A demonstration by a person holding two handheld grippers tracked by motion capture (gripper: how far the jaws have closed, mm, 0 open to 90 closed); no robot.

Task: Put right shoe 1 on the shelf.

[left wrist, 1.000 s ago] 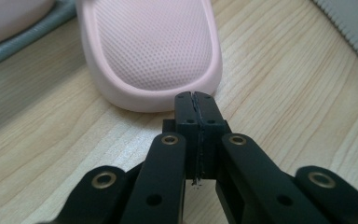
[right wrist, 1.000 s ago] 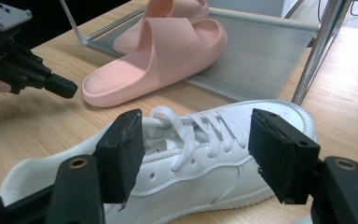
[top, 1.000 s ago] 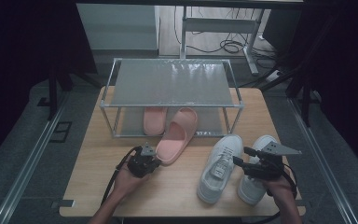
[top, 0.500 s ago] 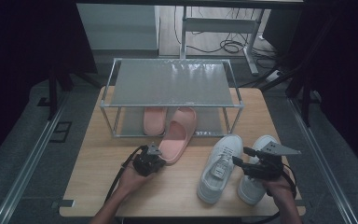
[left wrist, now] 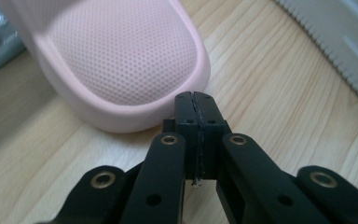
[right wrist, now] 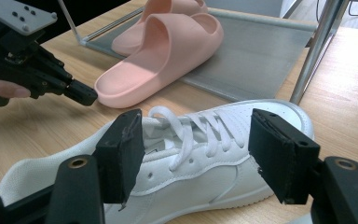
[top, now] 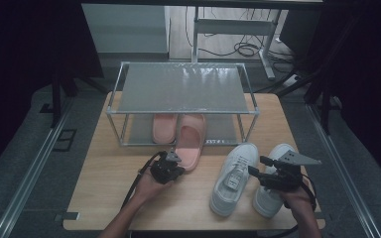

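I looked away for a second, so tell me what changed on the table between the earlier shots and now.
The left gripper, jaws shut on nothing, slid right and forward to the heel of the nearer pink slipper, which has gone further under the rack and now lies straighter beside the other pink slipper. Unchanged: the right gripper, open over the two white sneakers, which haven't moved.

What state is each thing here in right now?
Left hand-held gripper: shut, tips at the heel of the slipper.
Right hand-held gripper: open, empty, above a sneaker.
Pink slipper: half under the rack.
Second slipper: on the lower shelf.
White sneakers: upright on the table.
Rack: top bare.
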